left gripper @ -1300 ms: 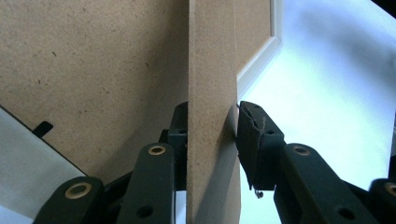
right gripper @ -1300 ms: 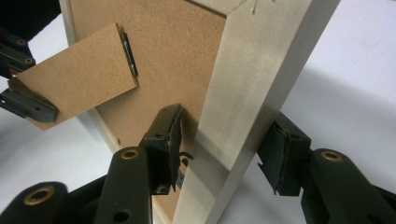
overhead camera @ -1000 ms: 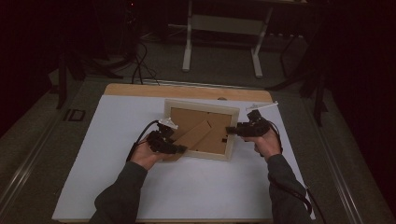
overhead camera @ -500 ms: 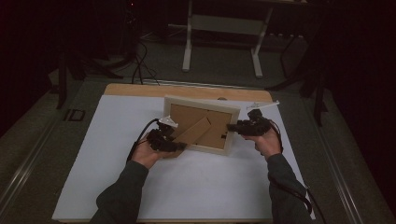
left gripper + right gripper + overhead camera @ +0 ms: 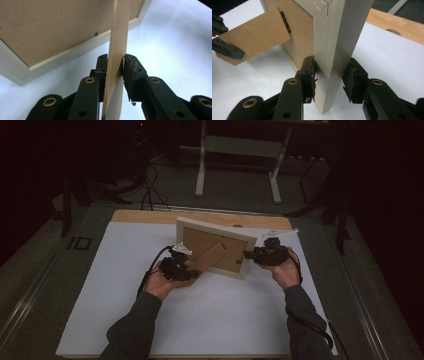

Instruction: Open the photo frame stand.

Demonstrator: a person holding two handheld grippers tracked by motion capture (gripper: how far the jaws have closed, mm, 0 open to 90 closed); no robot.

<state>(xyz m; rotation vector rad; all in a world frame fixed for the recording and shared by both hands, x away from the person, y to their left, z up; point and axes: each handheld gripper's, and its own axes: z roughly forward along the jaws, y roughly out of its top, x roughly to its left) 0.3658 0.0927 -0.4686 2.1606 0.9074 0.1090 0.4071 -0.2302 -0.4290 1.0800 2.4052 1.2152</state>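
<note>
Picture frame propped upright on the table

Left gripper pinches the stand edge-on; right gripper, jaws just closing, straddles the frame side rail.

a wooden table carries a white sheet, with a picture frame seemingly standing on it.

High view sits above the person's side of the table, looking forward and down, far enough back to catch the whole sheet and the floor behind. Left gripper view rides right up close, staring along its jaws at the frame's back. Right gripper view is just as tight on the frame's side edge. All three share that frame.
</note>
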